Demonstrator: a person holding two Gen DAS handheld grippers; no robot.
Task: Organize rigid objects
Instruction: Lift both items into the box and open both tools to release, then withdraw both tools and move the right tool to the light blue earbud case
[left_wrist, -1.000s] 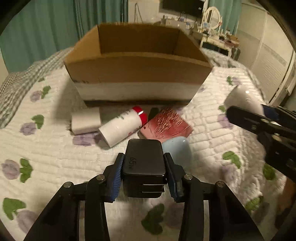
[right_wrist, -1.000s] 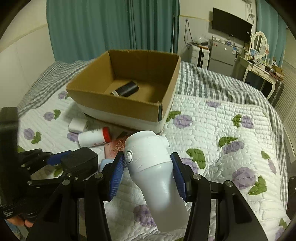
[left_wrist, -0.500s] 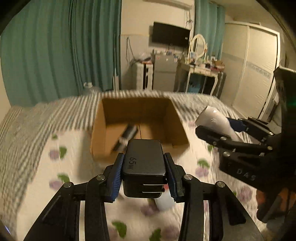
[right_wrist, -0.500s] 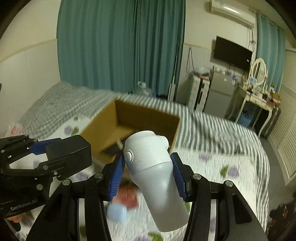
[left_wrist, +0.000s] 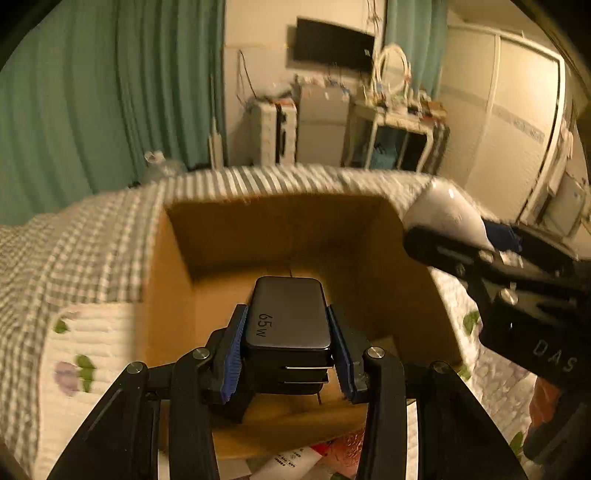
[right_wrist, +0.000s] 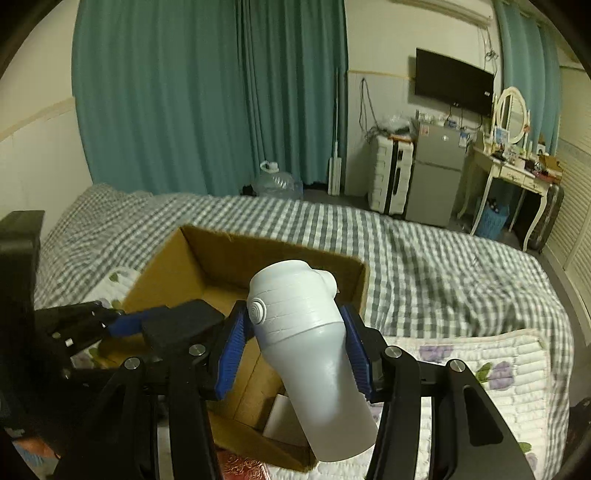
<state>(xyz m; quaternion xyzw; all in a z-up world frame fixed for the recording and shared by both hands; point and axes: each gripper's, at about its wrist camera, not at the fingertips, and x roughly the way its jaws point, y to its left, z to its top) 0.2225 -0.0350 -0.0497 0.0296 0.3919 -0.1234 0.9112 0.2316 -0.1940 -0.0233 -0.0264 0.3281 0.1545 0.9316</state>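
My left gripper (left_wrist: 286, 345) is shut on a black 65W charger block (left_wrist: 290, 317) and holds it above the open cardboard box (left_wrist: 173, 288). My right gripper (right_wrist: 295, 343) is shut on a white bottle (right_wrist: 314, 354) and holds it over the box's near right corner (right_wrist: 354, 266). The right gripper with the bottle also shows in the left wrist view (left_wrist: 443, 218), at the box's right wall. The left gripper with the charger shows in the right wrist view (right_wrist: 177, 325), over the box's left part.
The box sits on a bed with a floral quilt (right_wrist: 498, 369) and checked blanket (right_wrist: 424, 258). A white-and-red tube (left_wrist: 288, 461) and a red packet (left_wrist: 343, 446) lie in front of the box. Furniture stands beyond the bed.
Both grippers have risen from the quilt and moved forward over the box, each still holding its object. The loose items on the quilt have dropped below the view.
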